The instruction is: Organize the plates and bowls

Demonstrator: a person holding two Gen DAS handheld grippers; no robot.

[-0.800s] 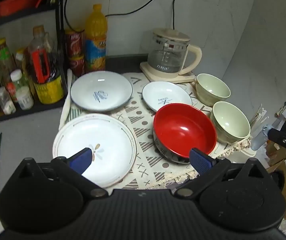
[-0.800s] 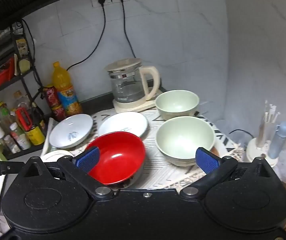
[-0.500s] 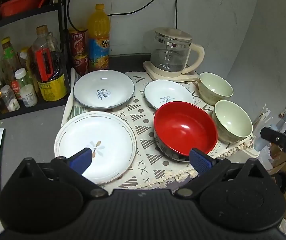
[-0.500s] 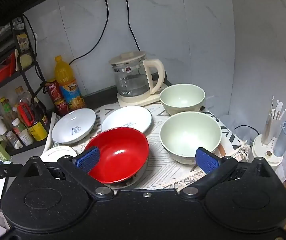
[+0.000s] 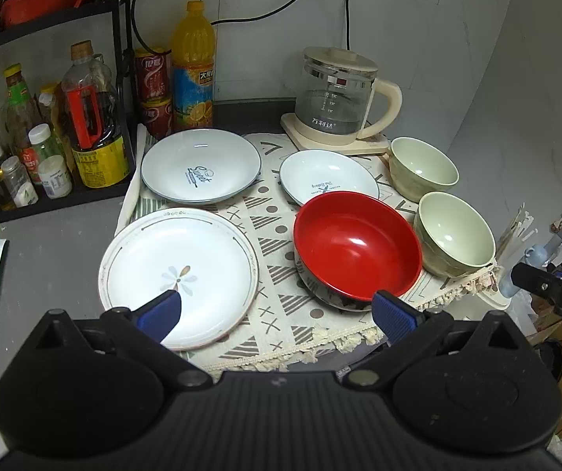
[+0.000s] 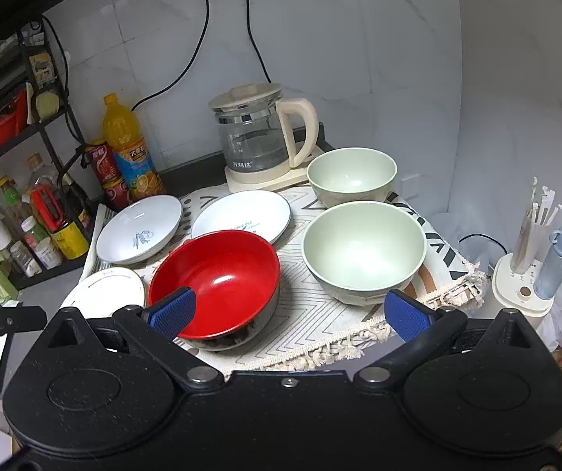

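Note:
On a patterned cloth lie a large white flower plate, a blue-rimmed plate, a smaller white plate, a red bowl resting on a dark dish, and two pale green bowls. My left gripper is open and empty above the cloth's near edge, between the flower plate and the red bowl. My right gripper is open and empty, near the red bowl and the nearer green bowl.
A glass kettle on its base stands at the back. An orange drink bottle, cans and a rack of bottles stand at the left. A straw holder and blue bottle stand on the right.
Both grippers have drawn back and risen slightly, so the dishes appear a little farther off. Both stay open; no dish has moved.

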